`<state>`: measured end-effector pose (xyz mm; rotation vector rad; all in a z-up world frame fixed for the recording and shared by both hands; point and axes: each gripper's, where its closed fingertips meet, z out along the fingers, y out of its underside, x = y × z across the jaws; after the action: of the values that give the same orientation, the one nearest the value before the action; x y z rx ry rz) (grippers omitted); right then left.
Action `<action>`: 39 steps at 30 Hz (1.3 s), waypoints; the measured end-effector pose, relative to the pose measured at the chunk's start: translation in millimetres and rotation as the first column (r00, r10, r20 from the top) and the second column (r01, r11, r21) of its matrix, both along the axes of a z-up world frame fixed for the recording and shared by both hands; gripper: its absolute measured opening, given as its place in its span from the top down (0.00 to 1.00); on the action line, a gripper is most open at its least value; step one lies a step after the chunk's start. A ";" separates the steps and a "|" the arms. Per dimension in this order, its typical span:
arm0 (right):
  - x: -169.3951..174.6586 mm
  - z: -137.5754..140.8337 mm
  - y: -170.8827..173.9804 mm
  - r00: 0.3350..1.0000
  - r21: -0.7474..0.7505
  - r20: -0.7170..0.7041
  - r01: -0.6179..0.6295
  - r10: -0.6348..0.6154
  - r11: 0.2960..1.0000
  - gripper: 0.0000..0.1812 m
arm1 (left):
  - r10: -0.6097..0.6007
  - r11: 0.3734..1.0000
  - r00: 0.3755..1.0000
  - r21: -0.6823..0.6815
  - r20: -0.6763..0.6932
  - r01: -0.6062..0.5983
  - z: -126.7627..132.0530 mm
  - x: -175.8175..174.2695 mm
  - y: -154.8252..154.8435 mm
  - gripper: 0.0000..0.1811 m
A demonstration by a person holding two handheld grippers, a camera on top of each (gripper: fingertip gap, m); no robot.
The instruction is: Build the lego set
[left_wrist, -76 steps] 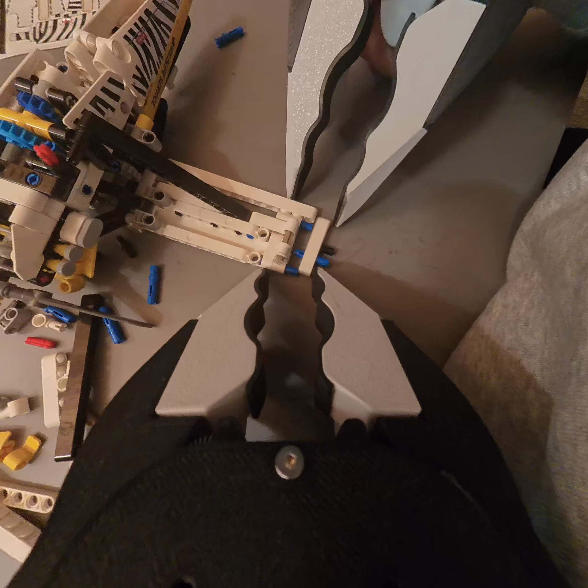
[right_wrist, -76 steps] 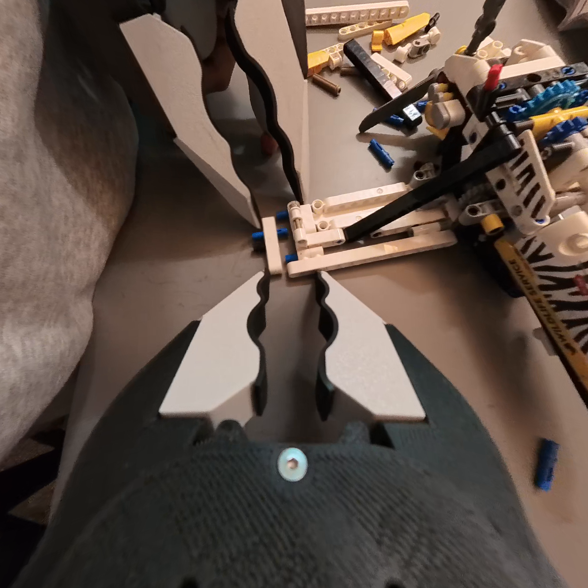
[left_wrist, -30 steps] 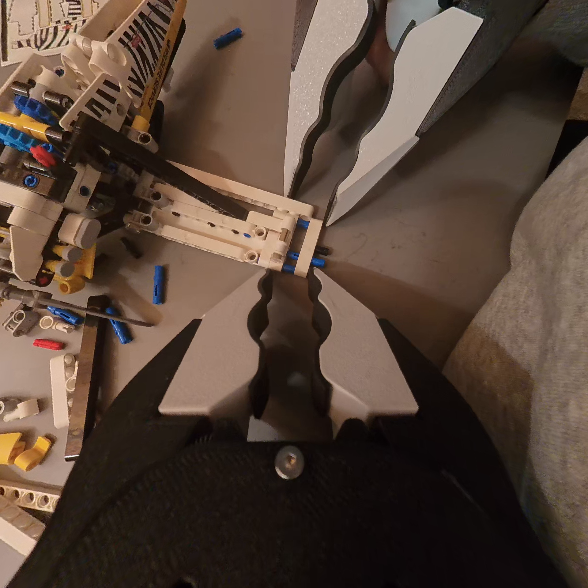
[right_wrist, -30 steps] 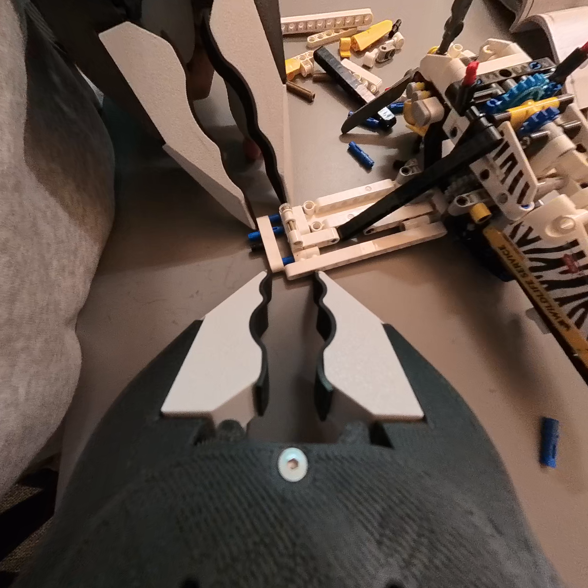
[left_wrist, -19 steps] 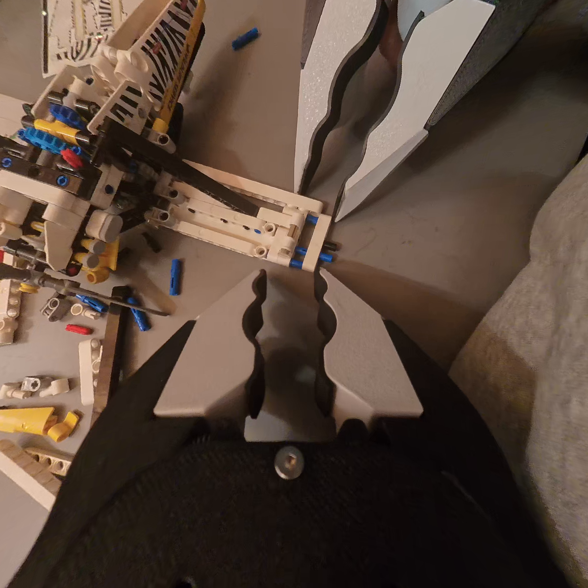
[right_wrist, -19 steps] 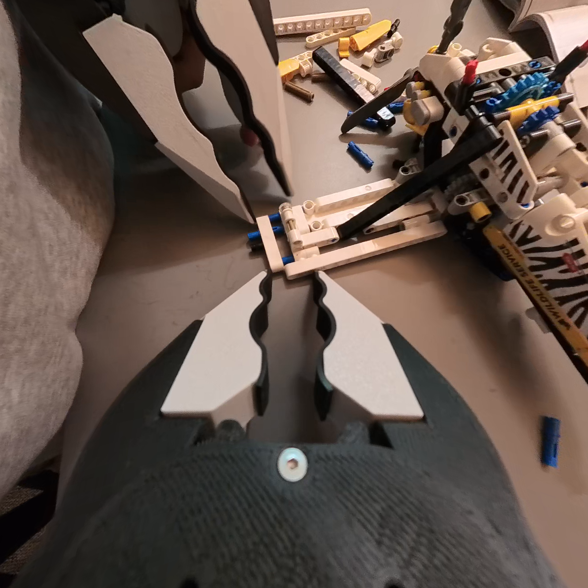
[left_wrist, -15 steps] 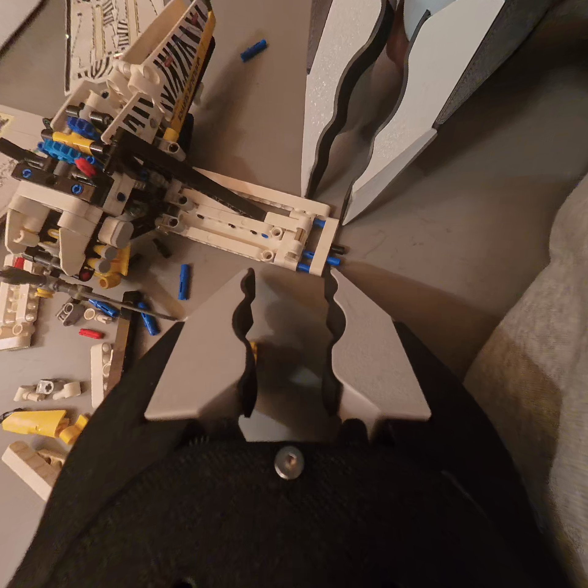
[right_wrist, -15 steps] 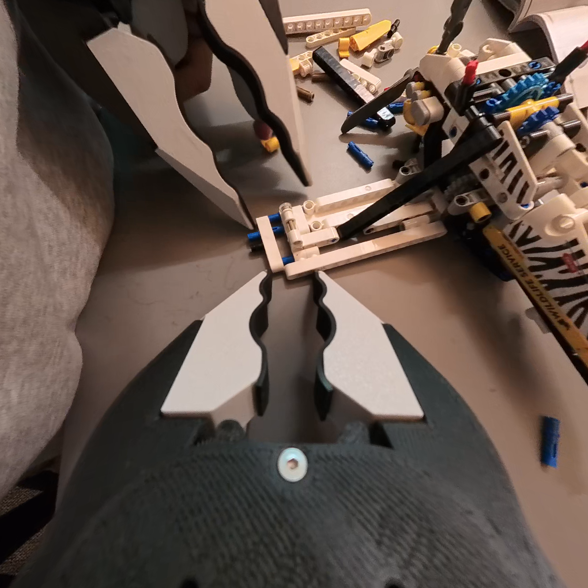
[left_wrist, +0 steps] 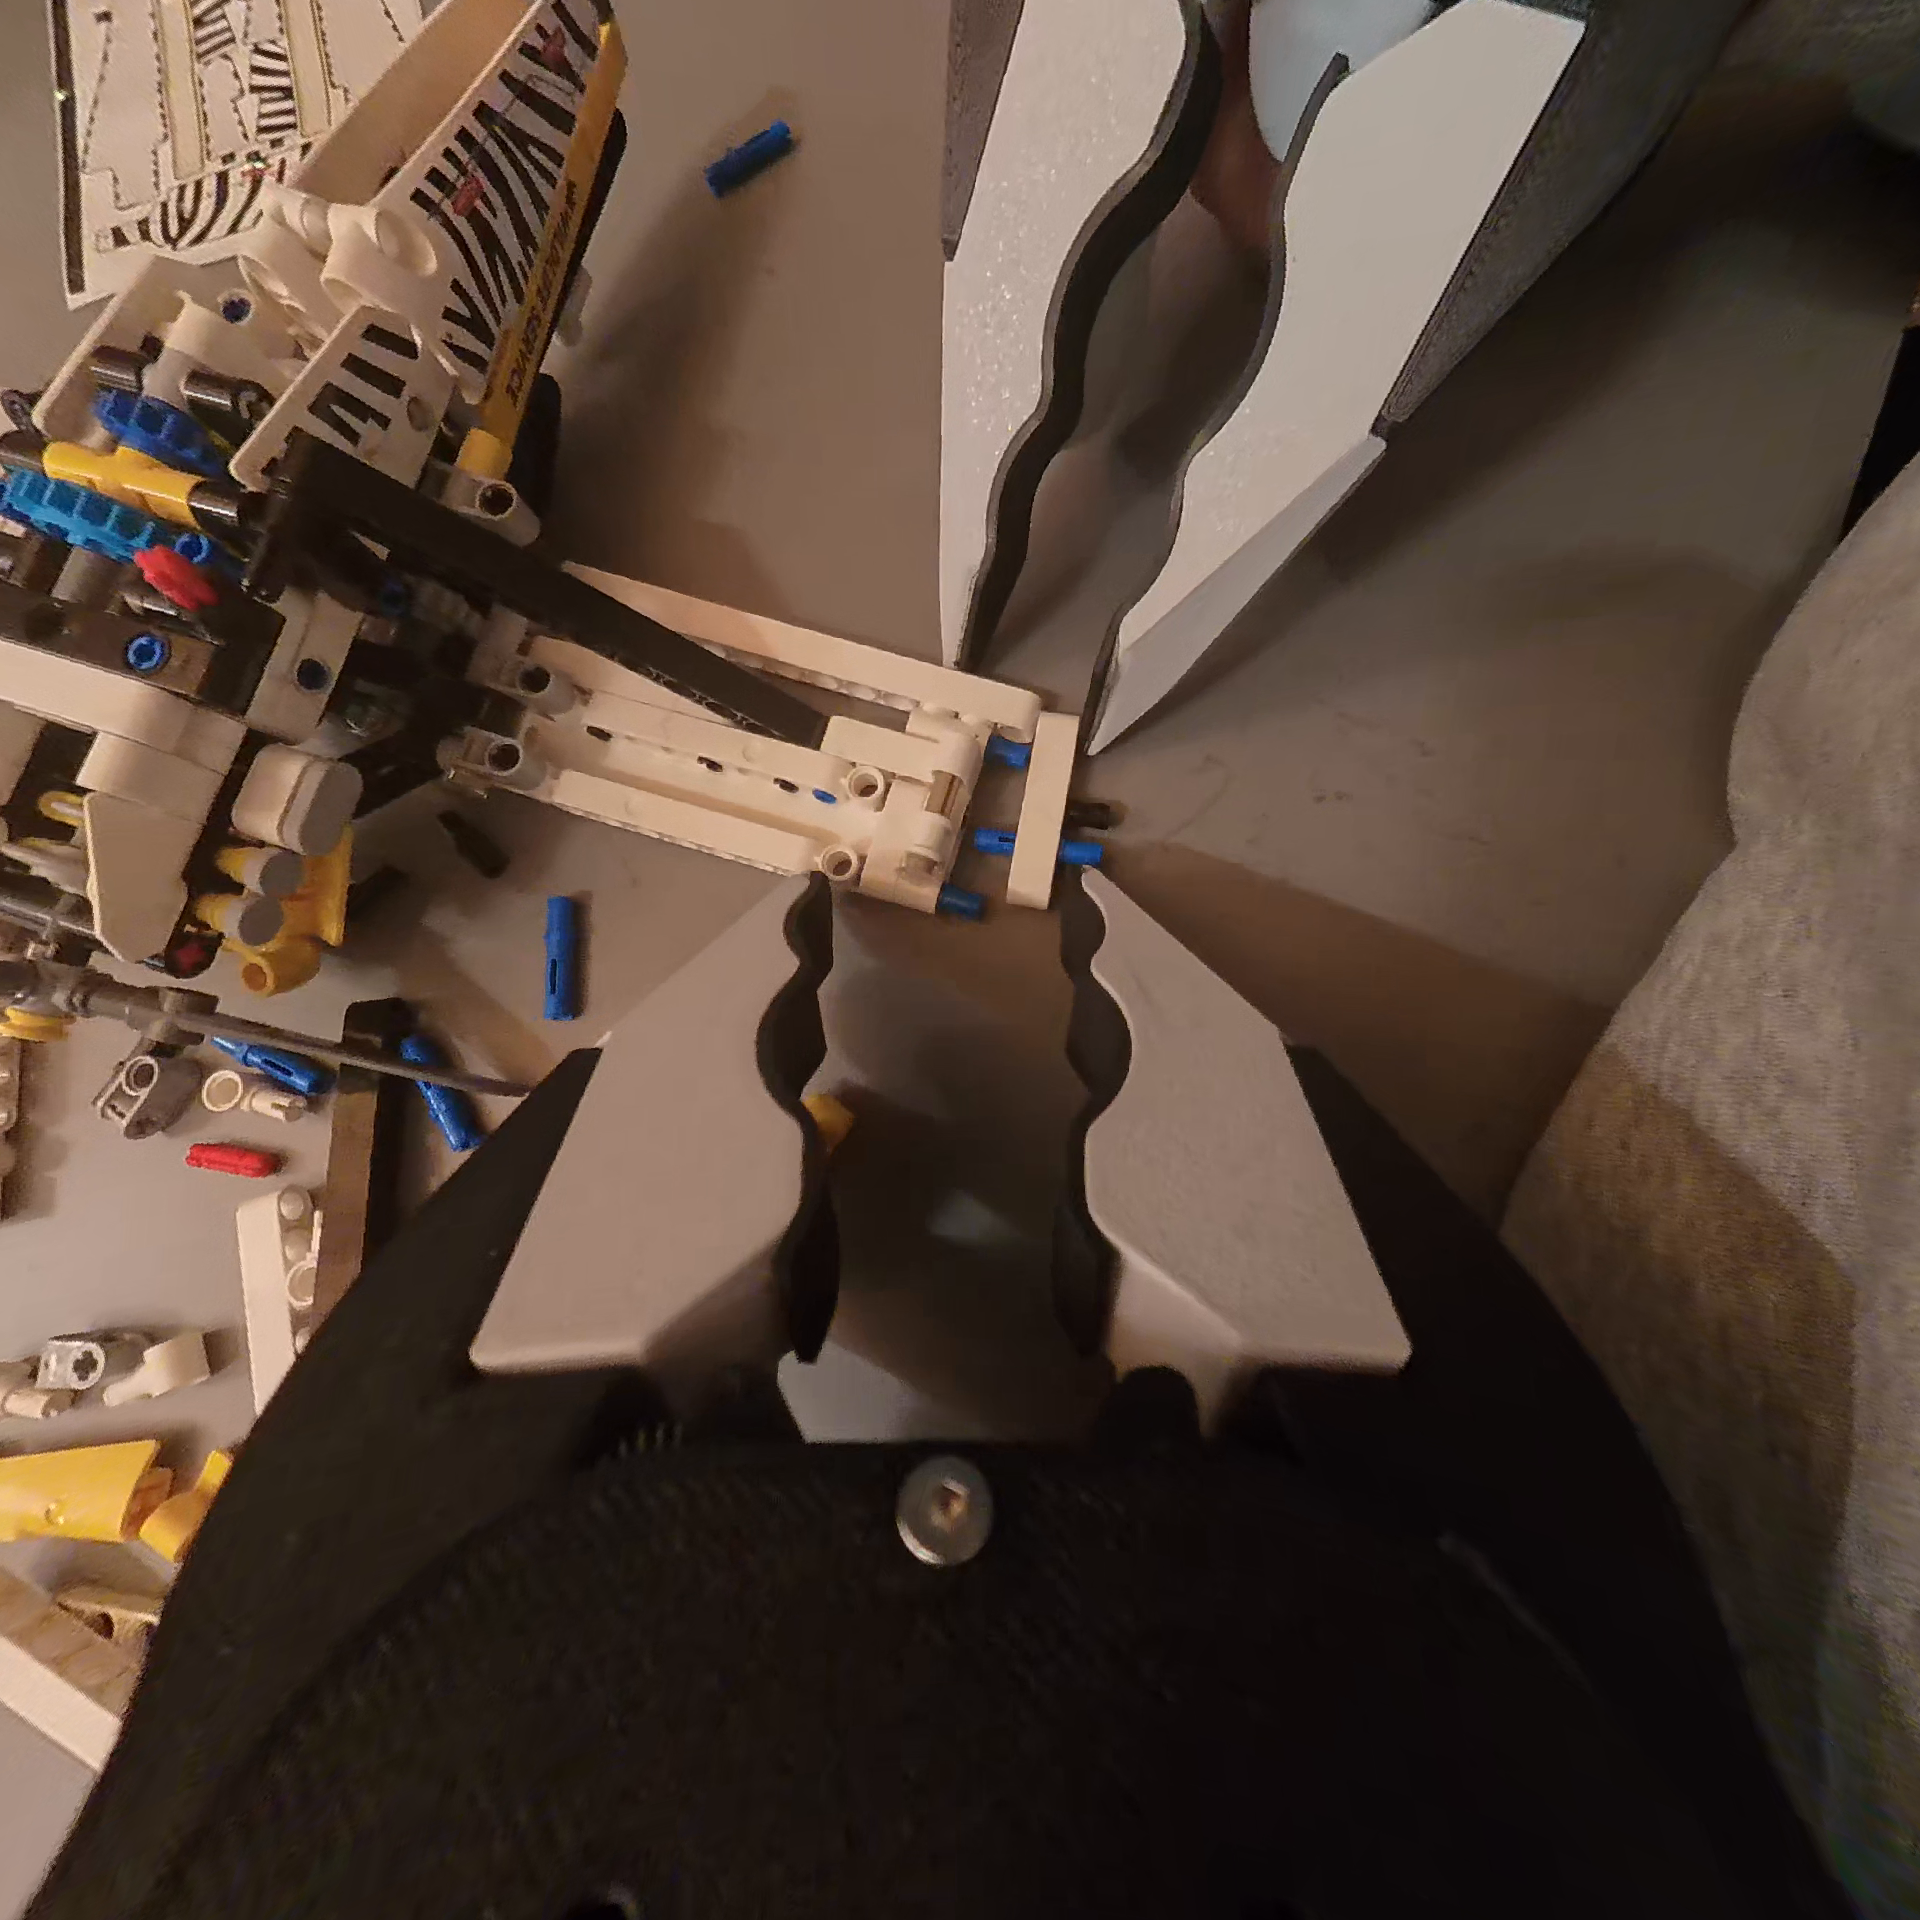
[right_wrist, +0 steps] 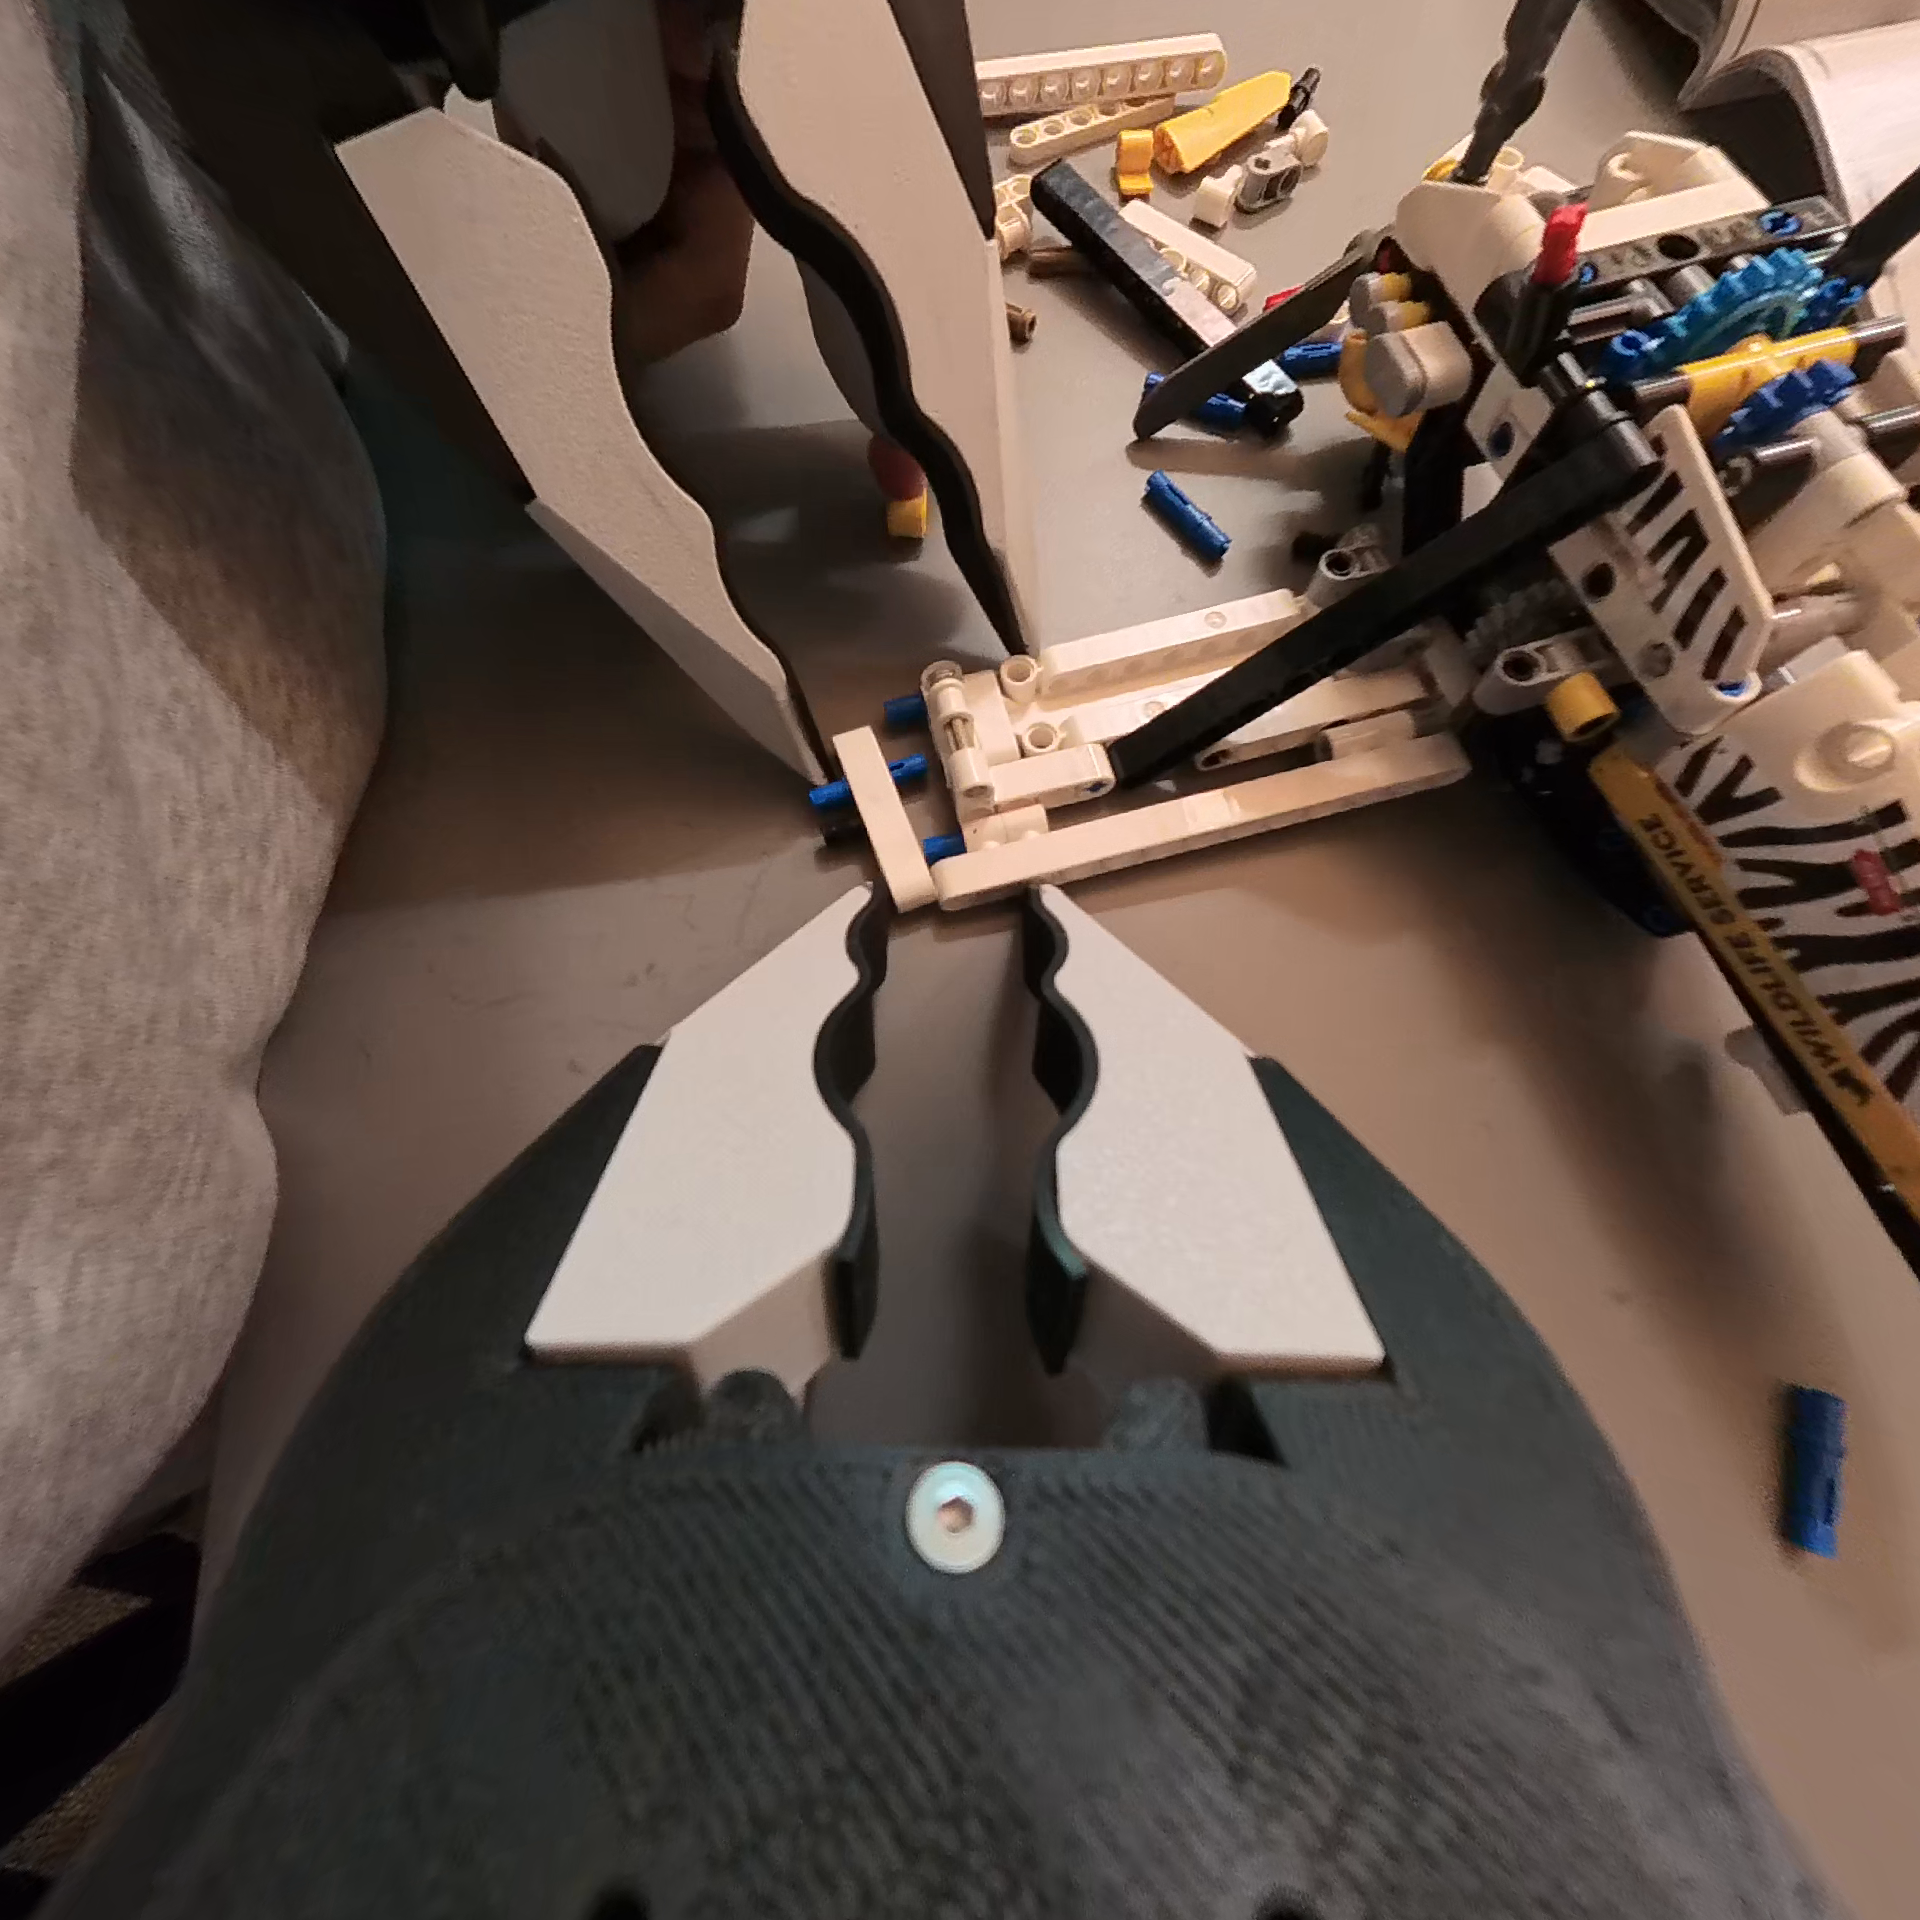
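a half-built lego model (left_wrist: 260,582) is lying on a grey bench (left_wrist: 1351,748), a white, black and zebra-striped body with blue gears, and a long white tail boom (left_wrist: 727,748) is reaching out from it toward the bench's near edge. at the boom's end a short white crossbeam (left_wrist: 1042,805) is sitting partway on blue pins (left_wrist: 977,902), a gap showing between beam and boom. the left gripper (left_wrist: 945,883) is coming in from one side with its fingers (left_wrist: 686,1039) spread and empty, one tip just beside the boom, the other just beside the crossbeam. the right gripper (right_wrist: 948,896) is facing it from the opposite side, its fingers (right_wrist: 1132,1039) also parted and holding nothing, tips close to the same joint. loose blue pins (left_wrist: 559,956), yellow pieces (left_wrist: 73,1496) and white beams (right_wrist: 1101,83) are lying scattered around. the plastic looks light, stiff and smooth, so i judge it will be sliding on the bench unless braced; the sensible hold seems to be the crossbeam's flat outer face against the boom's end, squeezing along the pins, since a sideways push could be twisting them or nudging the whole model.
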<state>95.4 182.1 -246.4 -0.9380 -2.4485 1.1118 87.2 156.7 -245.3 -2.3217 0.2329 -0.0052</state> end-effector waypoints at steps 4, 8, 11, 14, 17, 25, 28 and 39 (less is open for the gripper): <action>0.0 0.3 0.2 1.000 -0.011 0.010 -0.001 0.001 1.000 0.86 | -0.015 1.000 1.000 0.005 -0.019 0.016 0.4 -2.6 0.4 0.79; -0.1 0.4 1.0 1.000 -0.014 0.012 -0.009 0.009 1.000 0.86 | -0.040 0.999 0.999 0.007 -0.029 0.040 0.5 -2.3 0.6 0.79; -0.3 0.5 1.4 1.000 -0.017 0.015 -0.013 0.014 1.000 0.87 | -0.050 0.999 0.998 0.007 -0.033 0.050 0.5 -2.2 0.5 0.79; -0.4 0.9 1.5 1.000 -0.023 0.021 -0.013 0.014 1.000 0.87 | -0.055 0.998 0.998 0.008 -0.038 0.056 0.6 -2.1 0.4 0.79; 0.6 1.2 0.5 1.000 -0.029 0.026 -0.017 0.018 0.999 0.86 | -0.056 0.998 0.998 0.007 -0.035 0.056 0.6 -2.0 0.3 0.79; 0.5 1.3 2.6 0.998 -0.051 0.048 -0.045 0.047 0.998 0.87 | -0.063 0.998 0.998 0.006 -0.031 0.063 0.7 -1.5 0.2 0.79; 0.9 1.4 2.6 0.997 -0.047 0.044 -0.065 0.067 0.997 0.87 | -0.066 0.998 0.997 0.006 -0.033 0.066 0.8 -1.5 0.2 0.79; 3.9 1.6 1.9 0.991 -0.053 0.049 -0.125 0.128 0.991 0.87 | -0.071 0.997 0.997 0.006 -0.034 0.071 0.7 -1.6 0.1 0.79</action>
<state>99.2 184.1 -244.8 -0.8456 -2.5645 1.2095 85.7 156.8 -244.6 -2.3061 0.3325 -0.0003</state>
